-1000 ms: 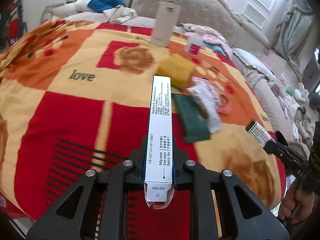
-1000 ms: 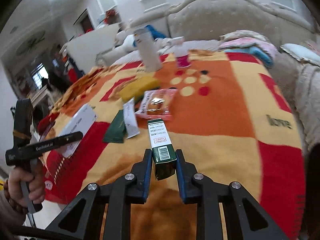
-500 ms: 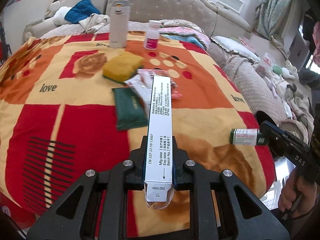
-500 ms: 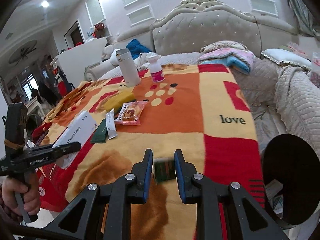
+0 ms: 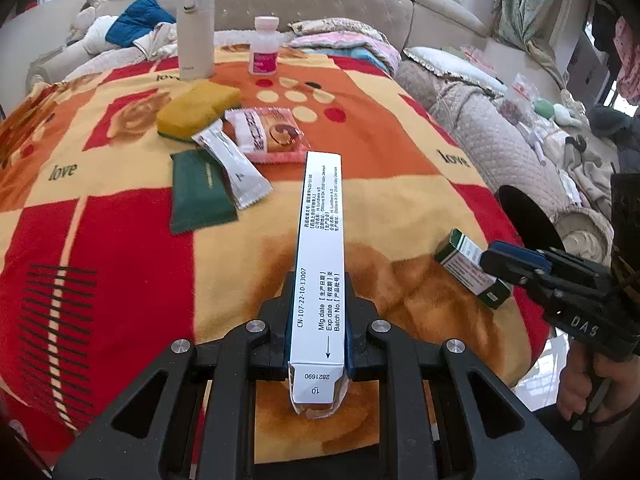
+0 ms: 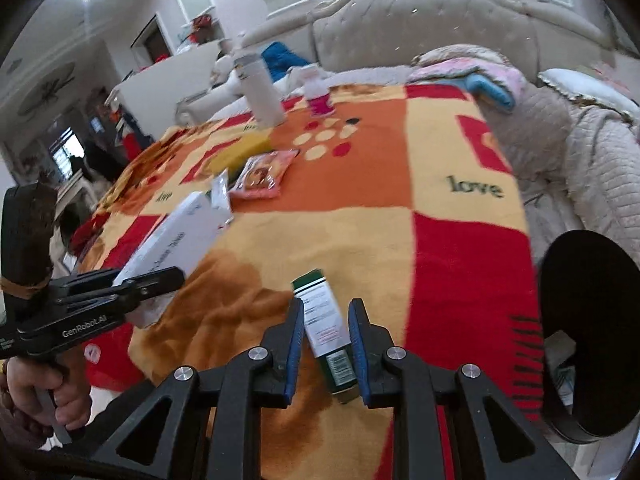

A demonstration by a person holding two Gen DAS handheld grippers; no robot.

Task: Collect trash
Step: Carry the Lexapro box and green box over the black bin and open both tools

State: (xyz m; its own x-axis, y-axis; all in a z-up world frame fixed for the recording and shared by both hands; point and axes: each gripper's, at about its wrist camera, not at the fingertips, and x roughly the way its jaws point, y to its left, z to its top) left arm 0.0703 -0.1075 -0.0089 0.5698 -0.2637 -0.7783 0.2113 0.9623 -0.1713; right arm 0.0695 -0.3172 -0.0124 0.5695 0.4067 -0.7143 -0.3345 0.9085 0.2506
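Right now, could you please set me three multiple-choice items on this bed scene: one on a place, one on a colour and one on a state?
1. Where does the pill bottle with the pink label stand?
A. beside the flask at the far end of the blanket
B. on the dark green pouch
C. on top of the sponge

2. What colour is the sponge?
A. blue
B. yellow
C. white

3. What is the state of the left gripper?
A. open and empty
B. shut on the long white carton
C. shut on the snack packet

Answers:
1 A, as the bottle stands upright just right of the flask.
2 B, as its top is yellow.
3 B, as both pads press the carton's sides.
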